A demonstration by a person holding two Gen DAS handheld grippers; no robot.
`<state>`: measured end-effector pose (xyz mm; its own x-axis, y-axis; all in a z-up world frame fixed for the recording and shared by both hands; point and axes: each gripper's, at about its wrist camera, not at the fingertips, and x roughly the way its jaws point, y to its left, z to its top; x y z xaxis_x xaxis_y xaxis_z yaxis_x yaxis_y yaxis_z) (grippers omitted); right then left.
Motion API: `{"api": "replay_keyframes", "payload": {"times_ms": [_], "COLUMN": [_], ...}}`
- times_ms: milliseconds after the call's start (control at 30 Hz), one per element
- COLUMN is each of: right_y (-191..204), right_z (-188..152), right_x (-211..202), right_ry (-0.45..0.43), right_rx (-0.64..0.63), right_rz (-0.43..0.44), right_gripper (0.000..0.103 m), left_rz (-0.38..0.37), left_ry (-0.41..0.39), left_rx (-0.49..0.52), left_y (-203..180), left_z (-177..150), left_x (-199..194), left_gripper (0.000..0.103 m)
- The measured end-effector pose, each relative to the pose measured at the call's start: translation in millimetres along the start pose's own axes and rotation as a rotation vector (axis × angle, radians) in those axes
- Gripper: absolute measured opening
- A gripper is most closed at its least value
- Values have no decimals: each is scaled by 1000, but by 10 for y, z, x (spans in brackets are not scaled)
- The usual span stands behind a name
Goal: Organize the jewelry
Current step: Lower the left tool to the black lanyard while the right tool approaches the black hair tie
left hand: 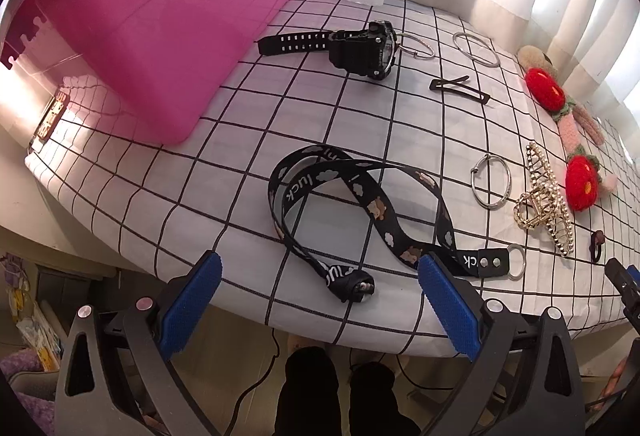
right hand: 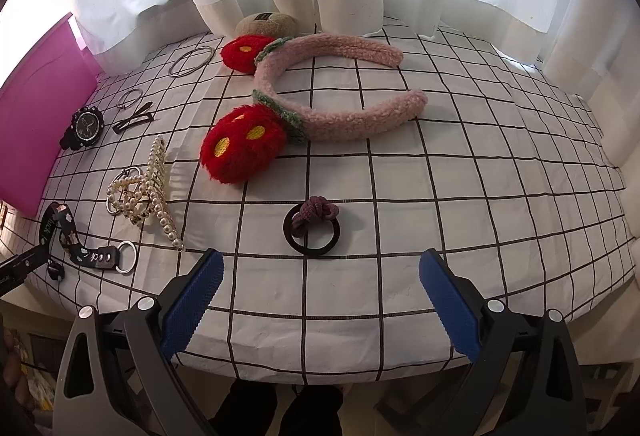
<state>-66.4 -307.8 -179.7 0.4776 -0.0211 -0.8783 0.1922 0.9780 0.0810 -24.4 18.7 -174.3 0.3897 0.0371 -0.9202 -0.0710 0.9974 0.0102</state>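
just ahead of left gripper (left hand: 320, 300), jaws wide, empty: lanyard (left hand: 360, 196), limp, light; pinch riveted end. right gripper (right hand: 320, 296) wide, empty.

bare cloth (right hand: 480, 156) right of headband (right hand: 340, 84), pink box (left hand: 160, 36) blocking left

Hair tie (right hand: 312, 225) beyond spread fingers (right hand: 191, 306)

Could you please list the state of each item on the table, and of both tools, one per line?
Left tool: open, empty.
Right tool: open, empty.
Black watch: unbuckled, lying on its side.
Lanyard: loosely looped, flat.
Pearl claw clip: closed.
Hair clip: lying flat.
Pink box: standing on the table.
Fuzzy headband: lying flat.
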Motion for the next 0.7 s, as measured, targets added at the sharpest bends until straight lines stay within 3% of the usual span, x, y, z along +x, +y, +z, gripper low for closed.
{"api": "replay_keyframes", "payload": {"times_ms": [367, 700], "right_y": [-10, -1], "right_z": [18, 12], "right_x": [190, 334], "right_ry": [13, 26], "right_rx": [-7, -37], "right_rz": [5, -44], "right_gripper": [94, 94], "left_rz": [-75, -31], "left_ry": [10, 41], "left_rx": [-61, -58], "left_y": [-133, -120], "left_z": [44, 20], "left_x": [158, 426], "left_gripper": [97, 97]}}
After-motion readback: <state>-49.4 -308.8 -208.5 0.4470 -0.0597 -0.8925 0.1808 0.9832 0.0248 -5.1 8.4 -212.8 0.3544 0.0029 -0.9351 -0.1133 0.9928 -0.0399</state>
